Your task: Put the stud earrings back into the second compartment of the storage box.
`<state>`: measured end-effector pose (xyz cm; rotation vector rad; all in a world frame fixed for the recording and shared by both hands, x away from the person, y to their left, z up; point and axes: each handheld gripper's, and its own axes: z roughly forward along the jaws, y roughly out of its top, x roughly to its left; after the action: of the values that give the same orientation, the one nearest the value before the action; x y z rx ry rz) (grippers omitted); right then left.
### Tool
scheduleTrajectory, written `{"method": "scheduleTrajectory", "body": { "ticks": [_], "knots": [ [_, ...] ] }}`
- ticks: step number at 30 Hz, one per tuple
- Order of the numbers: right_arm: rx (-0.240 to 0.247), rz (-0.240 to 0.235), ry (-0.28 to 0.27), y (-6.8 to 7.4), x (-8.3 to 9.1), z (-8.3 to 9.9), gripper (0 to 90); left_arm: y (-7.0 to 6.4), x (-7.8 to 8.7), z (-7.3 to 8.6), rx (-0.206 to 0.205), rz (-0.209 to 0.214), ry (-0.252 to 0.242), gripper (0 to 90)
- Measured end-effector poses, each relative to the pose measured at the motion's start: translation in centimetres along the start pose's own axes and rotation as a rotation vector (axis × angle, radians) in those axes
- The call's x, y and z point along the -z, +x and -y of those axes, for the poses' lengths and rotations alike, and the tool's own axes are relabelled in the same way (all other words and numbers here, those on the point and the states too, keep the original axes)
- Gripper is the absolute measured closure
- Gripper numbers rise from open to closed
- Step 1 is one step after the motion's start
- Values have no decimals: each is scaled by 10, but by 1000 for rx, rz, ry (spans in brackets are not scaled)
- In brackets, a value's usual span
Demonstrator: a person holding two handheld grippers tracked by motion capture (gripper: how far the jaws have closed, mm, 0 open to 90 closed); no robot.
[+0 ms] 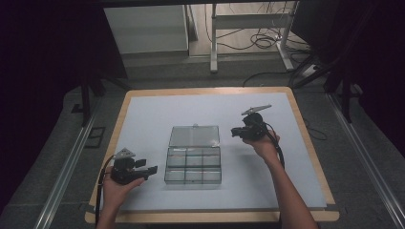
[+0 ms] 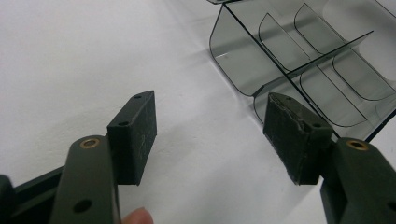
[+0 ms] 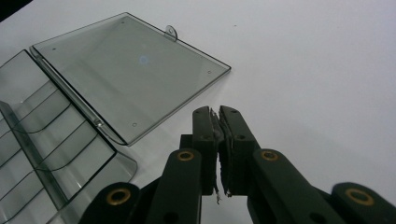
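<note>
Table (image 1: 143, 102): pale wooden rim around a white top sheet, seen from above; both forearms come in over its near edge.

Organizer box (image 1: 193, 164): clear, smoke-tinted plastic, set near the middle of the white sheet and between the two grippers. Thin divider walls split the tray into small compartments in rows, with curved floors visible in the left gripper view (image 2: 299, 51). All the compartments that can be seen look bare.

Lid (image 1: 194, 136): a flat tinted pane, swung fully open and lying on the sheet on the far side of the tray, joined to it along a hinge. In the right gripper view (image 3: 126, 70) it shows a small latch tab on its free edge and a pale round spot near its centre.

Left gripper (image 1: 143, 167): held low at the near left, just beside the box's left wall but apart from it. Its jaws are spread wide with nothing between them (image 2: 210, 135); a fingertip shows at the bottom edge.

Right gripper (image 1: 237, 132): held to the right of the lid, not touching it. Its jaws are pressed together, pad against pad, with nothing pinched (image 3: 218, 140); the pad edges look frayed.
</note>
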<state>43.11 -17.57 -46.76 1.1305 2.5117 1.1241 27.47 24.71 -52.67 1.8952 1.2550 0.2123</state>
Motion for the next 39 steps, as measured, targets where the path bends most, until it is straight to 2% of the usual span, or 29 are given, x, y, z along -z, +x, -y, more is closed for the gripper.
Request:
{"method": "scheduleTrajectory", "body": {
  "ticks": [19, 39],
  "knots": [
    [44, -62, -17, 21, 3, -7, 841, -2, 0, 0, -4, 1, -4, 356],
    [91, -96, -23, 40, 1, -12, 841, -2, -1, -1, -9, 2, 2, 356]
  ]
}}
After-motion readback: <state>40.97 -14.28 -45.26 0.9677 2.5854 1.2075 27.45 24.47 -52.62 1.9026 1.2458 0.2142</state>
